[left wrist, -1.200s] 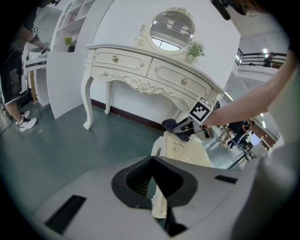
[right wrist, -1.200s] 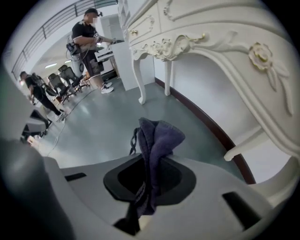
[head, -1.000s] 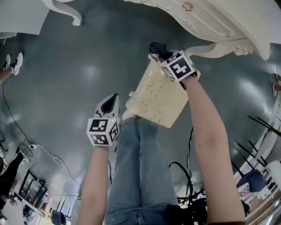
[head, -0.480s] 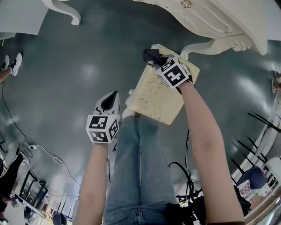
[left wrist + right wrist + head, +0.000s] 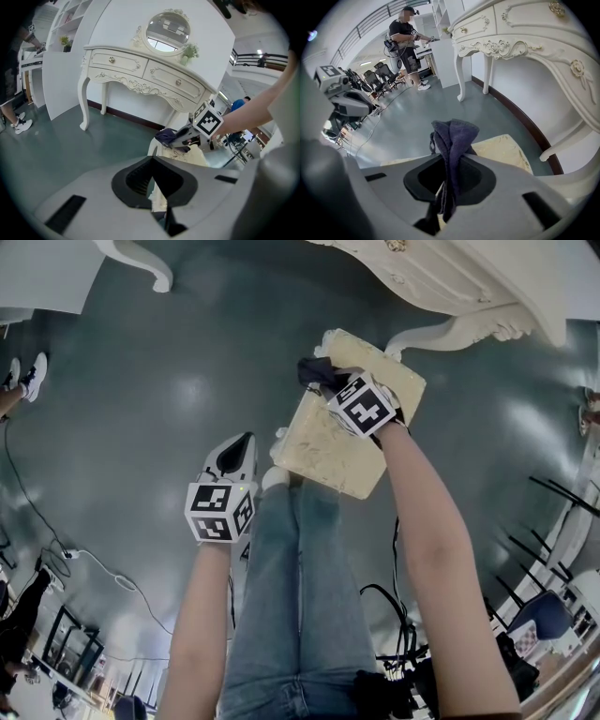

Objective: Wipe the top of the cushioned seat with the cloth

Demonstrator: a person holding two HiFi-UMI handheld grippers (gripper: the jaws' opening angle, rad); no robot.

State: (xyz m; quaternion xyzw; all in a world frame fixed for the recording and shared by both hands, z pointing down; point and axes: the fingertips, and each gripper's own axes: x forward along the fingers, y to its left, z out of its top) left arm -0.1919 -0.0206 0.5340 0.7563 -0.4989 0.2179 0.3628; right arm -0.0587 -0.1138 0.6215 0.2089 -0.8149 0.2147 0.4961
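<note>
The cream cushioned seat [image 5: 323, 442] stands on the grey floor just ahead of my knees, partly under the white dressing table. My right gripper [image 5: 330, 382] is over the seat's far half, shut on a dark purple cloth [image 5: 315, 371] that bunches out past its tip at the seat's left edge. In the right gripper view the cloth [image 5: 454, 136] hangs pinched between the jaws, with the seat [image 5: 504, 147] below. My left gripper [image 5: 238, 448] hangs shut and empty over the floor, left of the seat. The left gripper view shows the seat [image 5: 187, 157] and the cloth [image 5: 166, 136].
The white dressing table [image 5: 450, 277] overhangs the seat's far side, and a curved leg [image 5: 455, 332] stands right beside it. My jeans-clad legs [image 5: 300, 596] are at the seat's near edge. Cables [image 5: 94, 563] lie on the floor at left. A person [image 5: 408, 42] stands far off.
My right gripper has dragged the cloth leftward and nearer across the seat, uncovering the seat's far right corner. The left gripper has hardly moved.
</note>
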